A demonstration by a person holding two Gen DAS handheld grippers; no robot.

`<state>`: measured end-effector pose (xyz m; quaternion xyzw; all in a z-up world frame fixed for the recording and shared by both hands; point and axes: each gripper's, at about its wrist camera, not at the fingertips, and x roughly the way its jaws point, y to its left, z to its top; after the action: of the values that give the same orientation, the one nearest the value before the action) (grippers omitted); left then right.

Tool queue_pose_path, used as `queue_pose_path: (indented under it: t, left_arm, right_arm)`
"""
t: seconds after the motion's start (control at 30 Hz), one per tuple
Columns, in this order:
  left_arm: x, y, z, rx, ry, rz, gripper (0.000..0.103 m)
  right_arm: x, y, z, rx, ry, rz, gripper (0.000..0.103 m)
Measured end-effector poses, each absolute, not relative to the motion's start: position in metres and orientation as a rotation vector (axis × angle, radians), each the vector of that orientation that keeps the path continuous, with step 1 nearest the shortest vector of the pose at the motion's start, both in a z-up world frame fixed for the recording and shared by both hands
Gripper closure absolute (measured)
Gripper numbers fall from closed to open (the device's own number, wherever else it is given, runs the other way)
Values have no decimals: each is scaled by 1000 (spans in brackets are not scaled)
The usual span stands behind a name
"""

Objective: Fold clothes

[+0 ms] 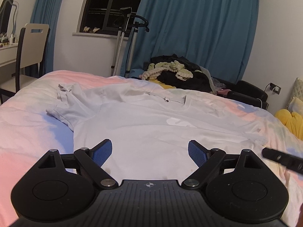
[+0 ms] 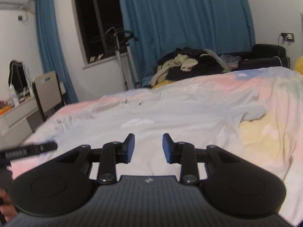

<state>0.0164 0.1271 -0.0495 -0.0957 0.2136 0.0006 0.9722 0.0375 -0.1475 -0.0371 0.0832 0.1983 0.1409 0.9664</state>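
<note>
A: Soft indoor light, fairly dim; the window (image 1: 106, 5) is black, so nothing comes from outside.

B: Left wrist view is sharp. Right wrist view is smeared all over, the T-shirt (image 2: 151, 121) washed pale.

A: Both bow at the edges, curtains (image 1: 198, 30) curving, corners dark.

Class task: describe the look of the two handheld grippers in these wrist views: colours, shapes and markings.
Both the left gripper and the right gripper are matte black, with round discs either side of a ribbed centre plate, silver pivot bolts, and textured blue fingers. Each plate carries a small white mark.
</note>
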Motion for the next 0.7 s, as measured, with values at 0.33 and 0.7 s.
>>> queue_pose_path:
  t: [0.33,0.7]
  left_arm:
    - [20,124,-58,-154,450,31,13]
    - [19,124,-64,-113,476,54,13]
  right_arm:
    - [48,-151,-41,193,377,267,57]
    - [47,-154,-47,190,375,250,42]
